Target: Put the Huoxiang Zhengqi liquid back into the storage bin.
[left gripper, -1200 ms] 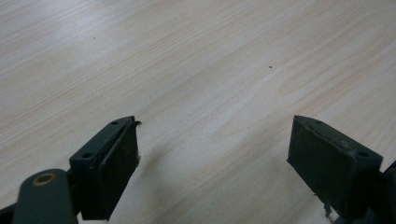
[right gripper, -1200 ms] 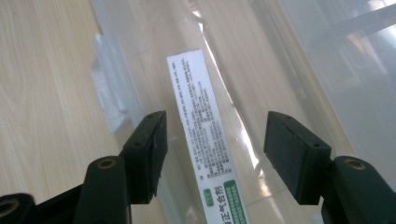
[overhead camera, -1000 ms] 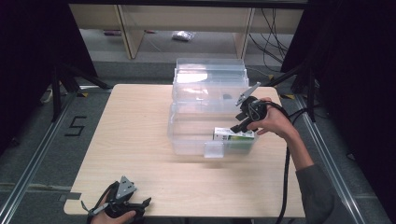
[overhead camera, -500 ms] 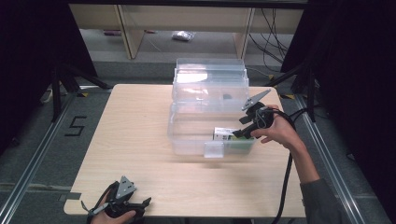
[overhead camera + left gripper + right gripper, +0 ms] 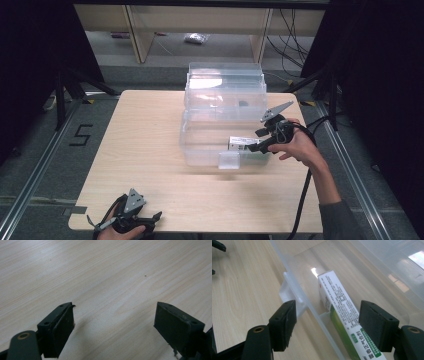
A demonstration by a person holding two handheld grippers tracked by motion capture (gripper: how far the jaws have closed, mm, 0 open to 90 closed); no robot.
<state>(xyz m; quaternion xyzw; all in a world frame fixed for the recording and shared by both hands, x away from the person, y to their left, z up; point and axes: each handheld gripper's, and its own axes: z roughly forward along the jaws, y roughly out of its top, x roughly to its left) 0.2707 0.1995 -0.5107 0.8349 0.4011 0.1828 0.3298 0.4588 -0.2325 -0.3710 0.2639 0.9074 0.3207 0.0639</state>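
the right gripper (image 5: 327, 325) is held spread apart, astride a white and green printed carton (image 5: 342, 315). the carton is seen lying inside a clear plastic storage bin (image 5: 210, 145). the left gripper (image 5: 115, 327) is held wide apart over the light wooden table (image 5: 100, 270).

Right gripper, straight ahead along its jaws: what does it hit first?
Probably the white-and-green carton lying in the clear plastic bin; the open right gripper straddles the bin's front wall, so depth is unclear.

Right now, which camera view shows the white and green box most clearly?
The right gripper view: the box lies close, inside the clear bin, its printed text visible between the open jaws. The high view shows it small, through the bin wall. The left gripper view shows bare table.
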